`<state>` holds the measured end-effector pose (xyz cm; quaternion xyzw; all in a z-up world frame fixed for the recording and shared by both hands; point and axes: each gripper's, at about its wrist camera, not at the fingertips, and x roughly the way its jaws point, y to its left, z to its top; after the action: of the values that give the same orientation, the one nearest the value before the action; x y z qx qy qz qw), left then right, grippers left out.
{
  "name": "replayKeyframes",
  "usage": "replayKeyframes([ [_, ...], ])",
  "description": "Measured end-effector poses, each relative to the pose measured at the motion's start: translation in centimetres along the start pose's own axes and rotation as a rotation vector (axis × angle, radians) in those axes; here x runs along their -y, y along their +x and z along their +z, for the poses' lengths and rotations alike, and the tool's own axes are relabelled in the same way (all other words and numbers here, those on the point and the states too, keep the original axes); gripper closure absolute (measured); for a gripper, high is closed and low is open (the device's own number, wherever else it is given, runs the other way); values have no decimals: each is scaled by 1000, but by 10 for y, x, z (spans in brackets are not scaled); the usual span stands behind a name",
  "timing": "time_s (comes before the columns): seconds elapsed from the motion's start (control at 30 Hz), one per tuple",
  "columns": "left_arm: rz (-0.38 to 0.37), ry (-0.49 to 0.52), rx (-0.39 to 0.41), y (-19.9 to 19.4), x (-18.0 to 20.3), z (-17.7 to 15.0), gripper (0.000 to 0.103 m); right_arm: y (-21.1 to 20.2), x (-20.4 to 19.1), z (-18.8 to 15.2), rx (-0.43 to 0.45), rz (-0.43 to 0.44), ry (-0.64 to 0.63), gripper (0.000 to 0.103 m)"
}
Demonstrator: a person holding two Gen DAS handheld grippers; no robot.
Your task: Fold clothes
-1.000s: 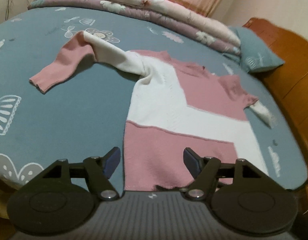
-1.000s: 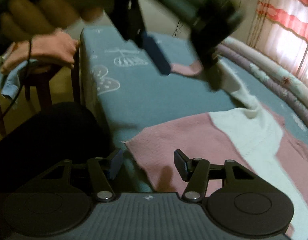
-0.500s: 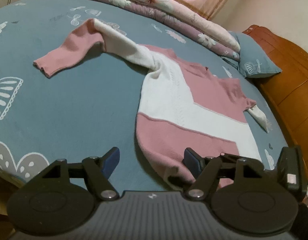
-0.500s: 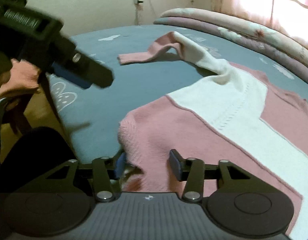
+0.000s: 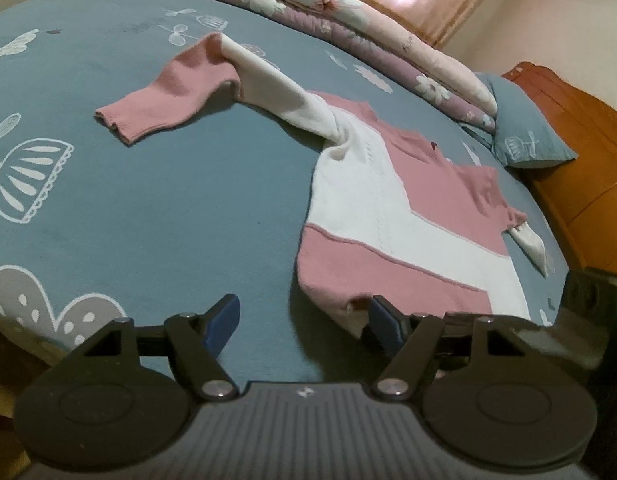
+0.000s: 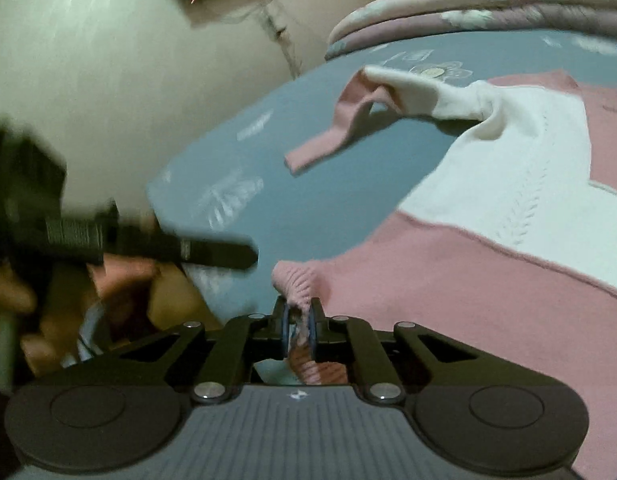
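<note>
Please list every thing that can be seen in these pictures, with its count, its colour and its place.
sweater: one, pink and white, spread on the bed, one sleeve stretched away
bed sheet: one, blue-grey with white drawings, under the sweater
folded quilts: a stack, pink and mauve, floral, far edge
pillow: one, blue-grey, by the headboard
headboard: one, orange wood
left gripper: black, open, above the sheet beside the hem
right gripper: black, just closed on the pink hem corner
</note>
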<state>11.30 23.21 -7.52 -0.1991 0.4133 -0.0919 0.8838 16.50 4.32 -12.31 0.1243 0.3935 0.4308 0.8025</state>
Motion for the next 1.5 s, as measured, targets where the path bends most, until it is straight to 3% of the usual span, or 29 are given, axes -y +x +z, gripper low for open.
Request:
replayKeyframes([
  [0.07,3,1,-4,0,-1,-1,32,1,8,4,-48,62,67,68],
  [0.17,3,0,-10,1,-2,-2,32,-6,11,3,-62,98,87,67],
  [0.3,5,0,-25,5,-2,-3,32,-20,10,-2,-36,-15,43,67],
  [0.43,2,35,-72,15,8,-6,32,-15,1,-13,-104,-210,-81,67],
  [0.5,-3,66,-79,17,16,-9,32,-12,4,-22,-158,-243,-88,67],
  [0.63,-85,97,-88,19,30,-12,32,-32,10,-38,-152,-237,-49,67],
  [0.7,-134,117,-91,22,39,-13,29,-58,9,-43,-77,-264,-54,64],
  [0.77,-156,159,-102,30,52,-15,27,-85,17,-45,6,-338,-13,53],
  [0.87,-158,214,-145,48,70,-22,27,-118,39,-48,103,-469,76,53],
  [0.97,-127,232,-204,68,79,-30,27,-144,64,-58,141,-551,188,51],
  [1.03,-94,239,-227,77,79,-35,27,-154,79,-68,142,-588,249,44],
  [1.1,-78,249,-231,79,79,-38,25,-157,88,-78,115,-617,282,42],
  [1.2,-51,248,-244,75,80,-39,25,-171,90,-88,134,-580,289,40],
  [1.33,61,291,-267,70,100,-39,26,-196,95,-86,220,-578,286,33],
  [1.5,-32,382,-228,68,156,-38,25,-238,126,-57,327,-693,289,31],
])
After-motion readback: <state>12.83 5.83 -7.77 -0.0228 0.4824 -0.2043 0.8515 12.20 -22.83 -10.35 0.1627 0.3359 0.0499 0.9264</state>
